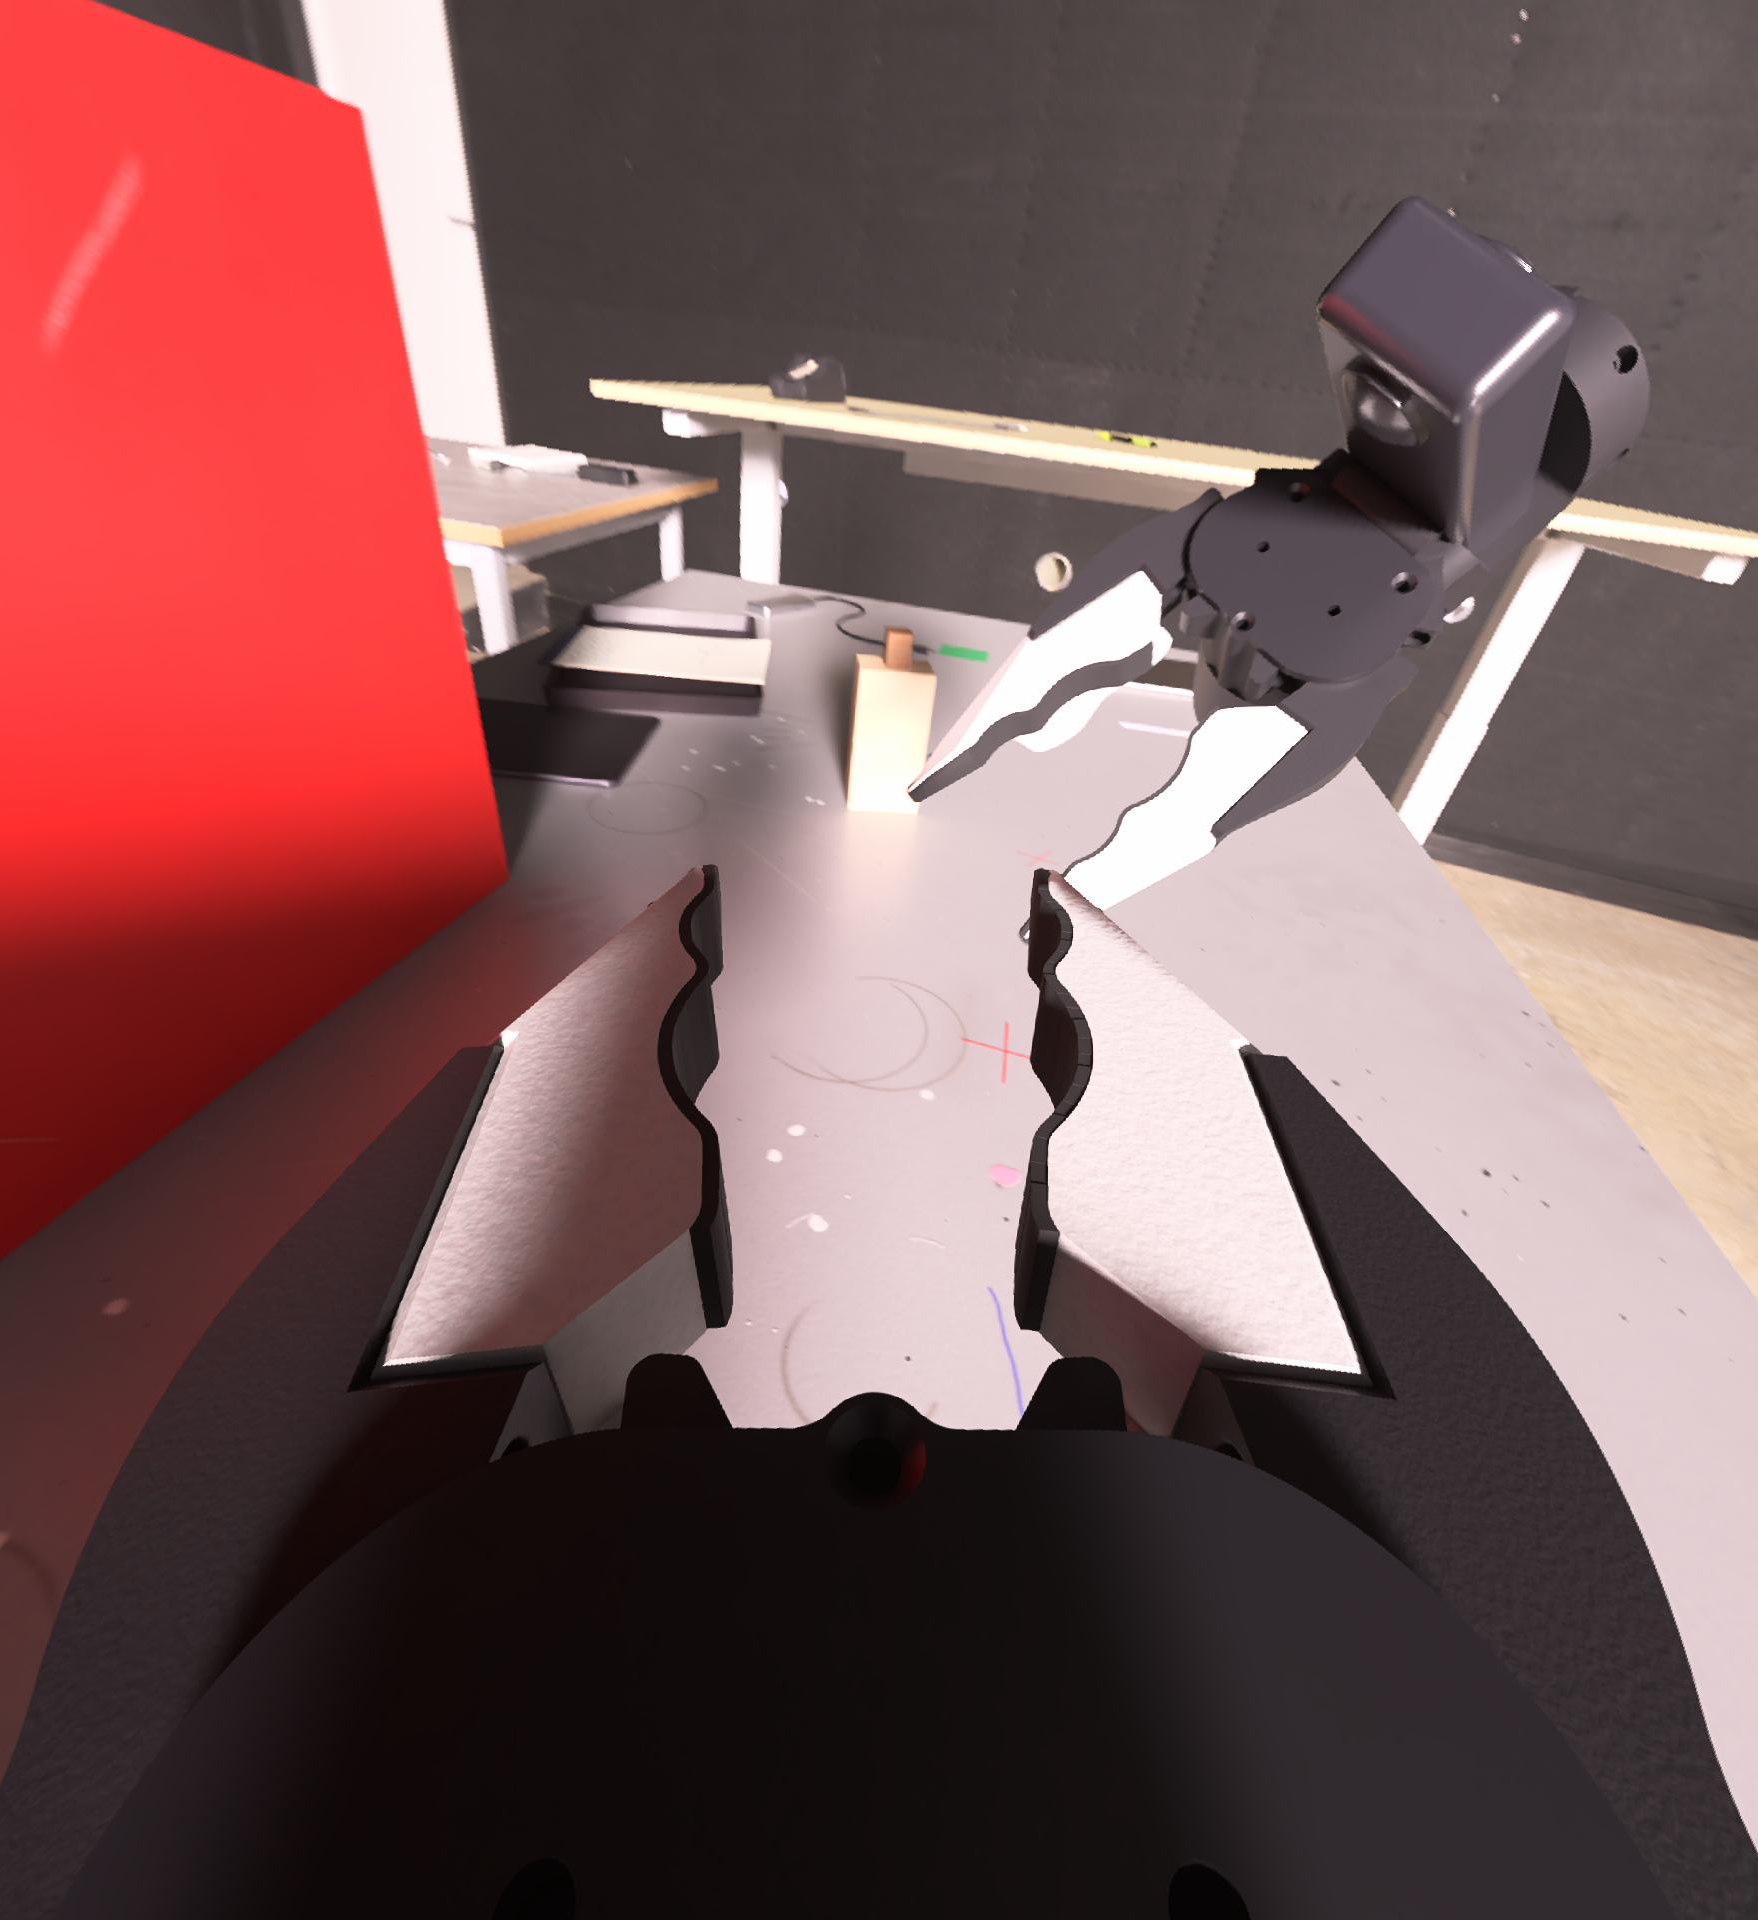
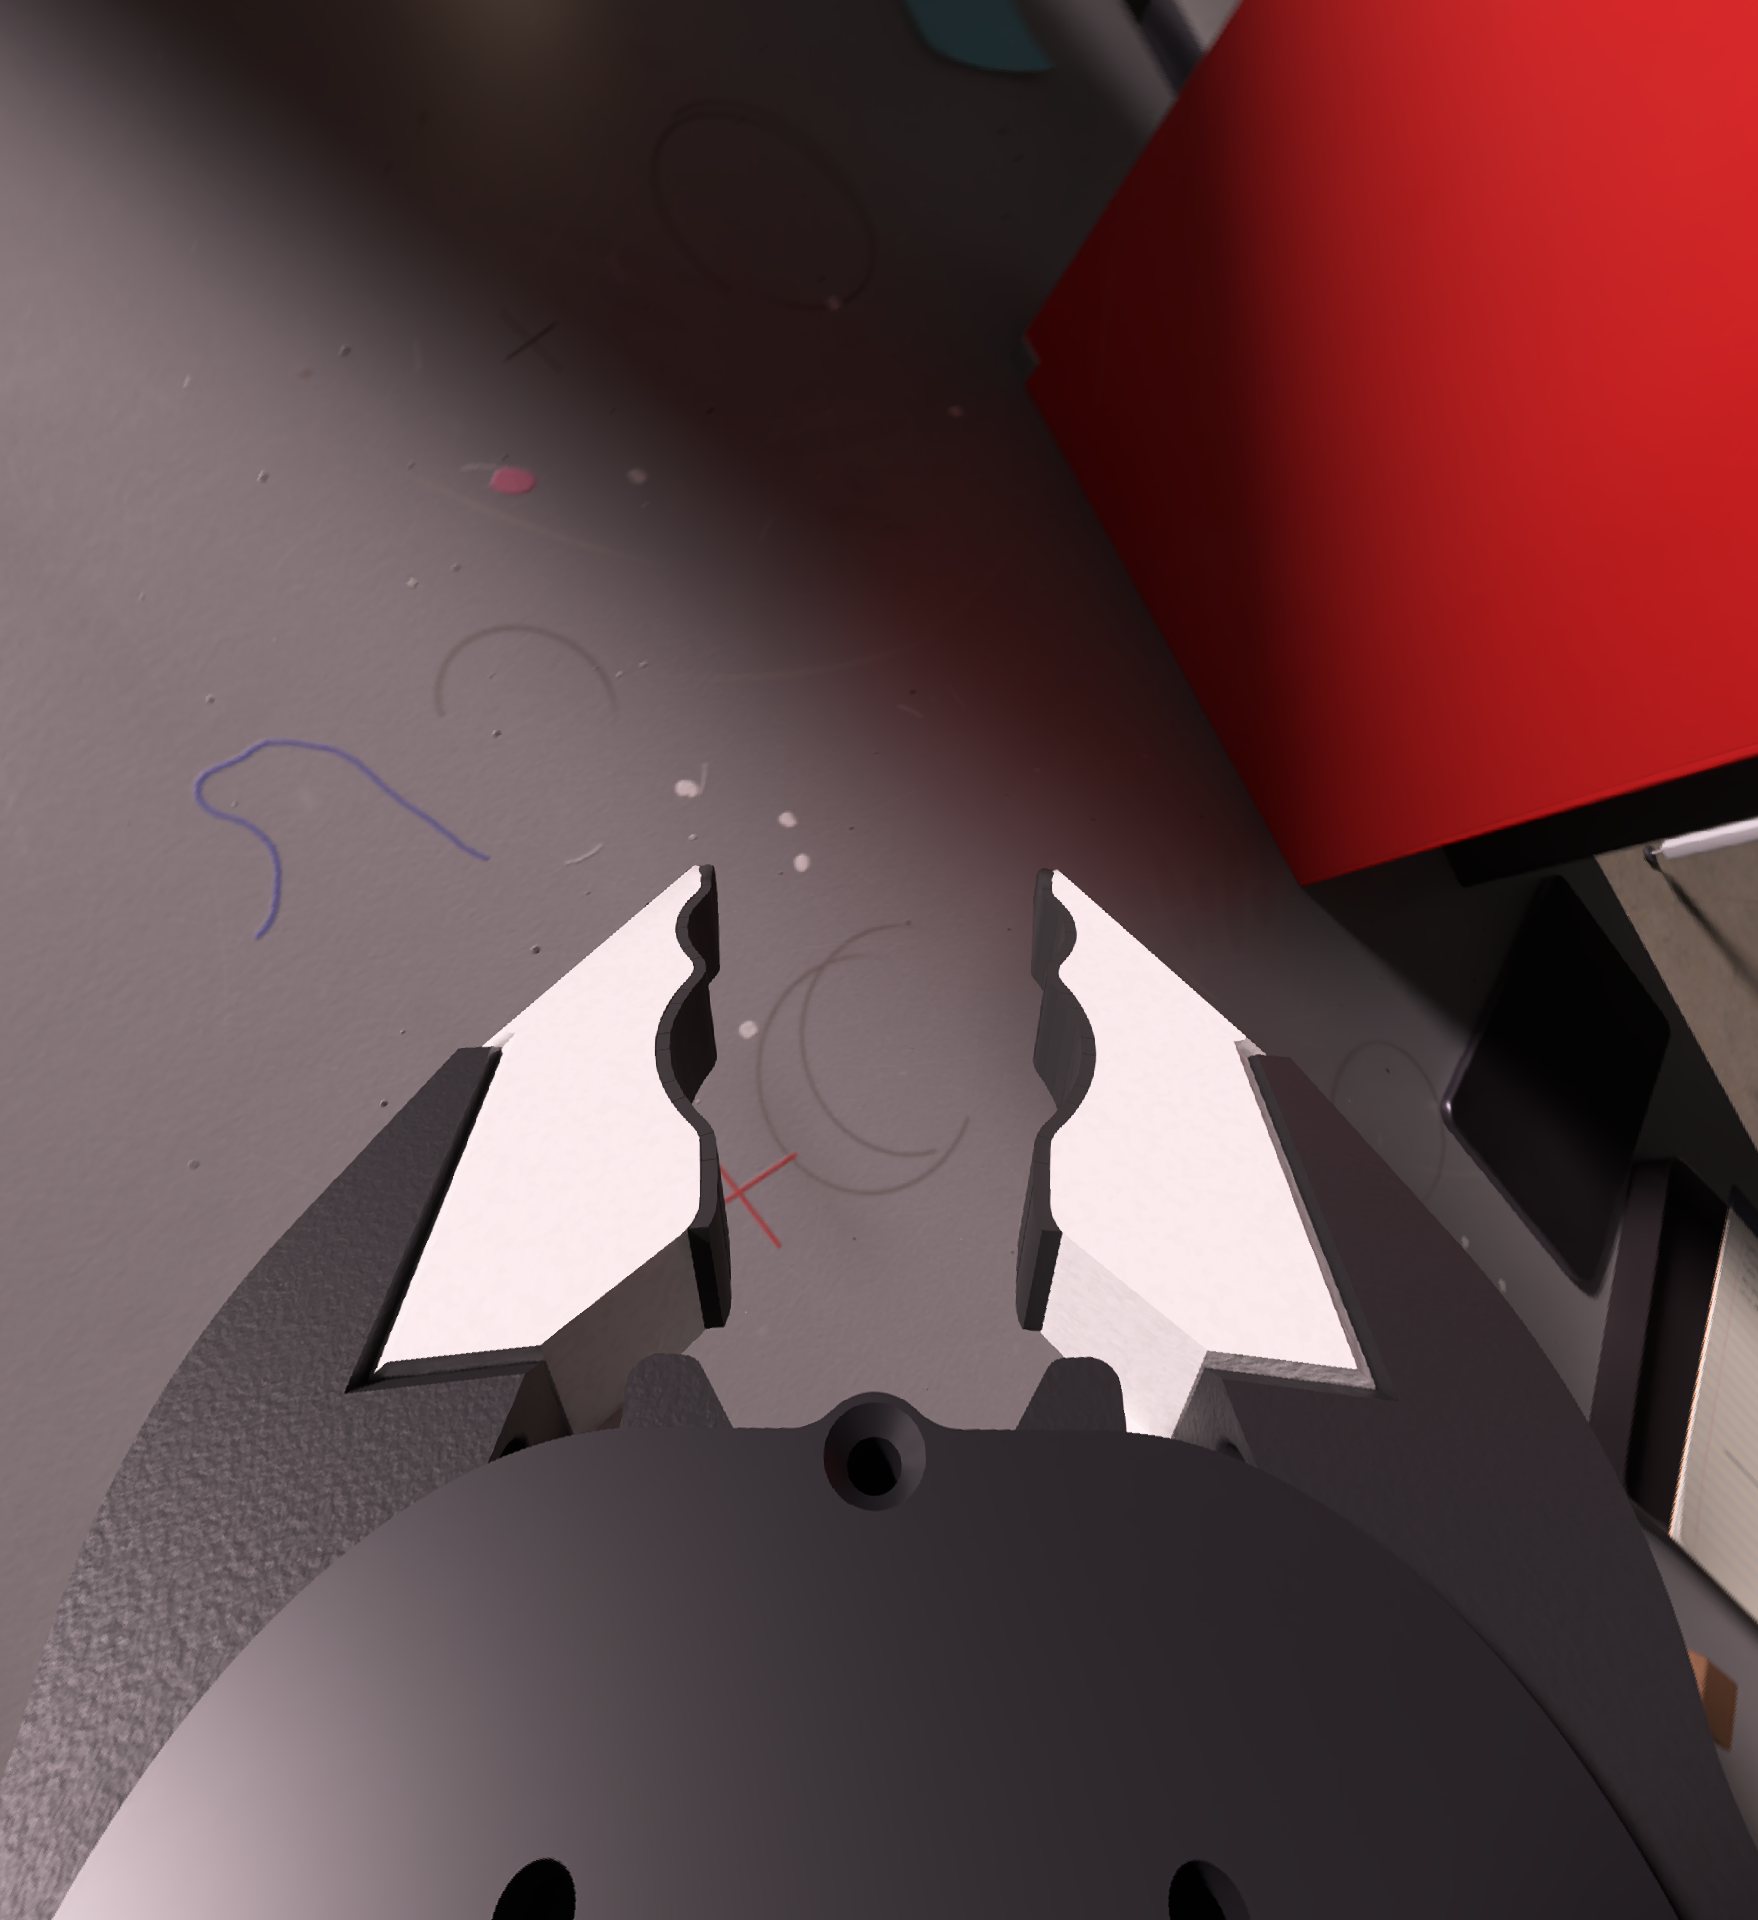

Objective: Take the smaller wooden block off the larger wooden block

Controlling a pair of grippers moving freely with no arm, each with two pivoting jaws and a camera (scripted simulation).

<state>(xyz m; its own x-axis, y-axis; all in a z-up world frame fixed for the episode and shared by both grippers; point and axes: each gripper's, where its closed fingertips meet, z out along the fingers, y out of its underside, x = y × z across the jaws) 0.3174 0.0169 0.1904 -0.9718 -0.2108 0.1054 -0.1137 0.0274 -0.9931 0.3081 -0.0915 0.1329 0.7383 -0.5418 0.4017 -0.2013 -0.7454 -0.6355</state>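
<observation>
In the left wrist view a tall pale wooden block [image 1: 890, 732] stands upright on the grey table [image 1: 1270, 1039], far ahead. A small brown wooden block [image 1: 896, 646] sits on its top. My left gripper [image 1: 875, 883] is open and empty, low over the table and well short of the blocks. My right gripper [image 1: 994, 831] hangs to the right of the blocks, open and tilted down, with one fingertip [image 1: 922, 788] near the large block's base. In the right wrist view the right gripper [image 2: 875, 878] is open over bare table [image 2: 231, 520]; no block lies between its fingers.
A big red box [image 1: 179, 623] stands along the left and also shows in the right wrist view [image 2: 1477, 416]. Notebooks [image 1: 662, 660] and a black slab [image 1: 563, 740] lie behind it. The table edge [image 1: 1540, 1018] runs along the right, with floor beyond.
</observation>
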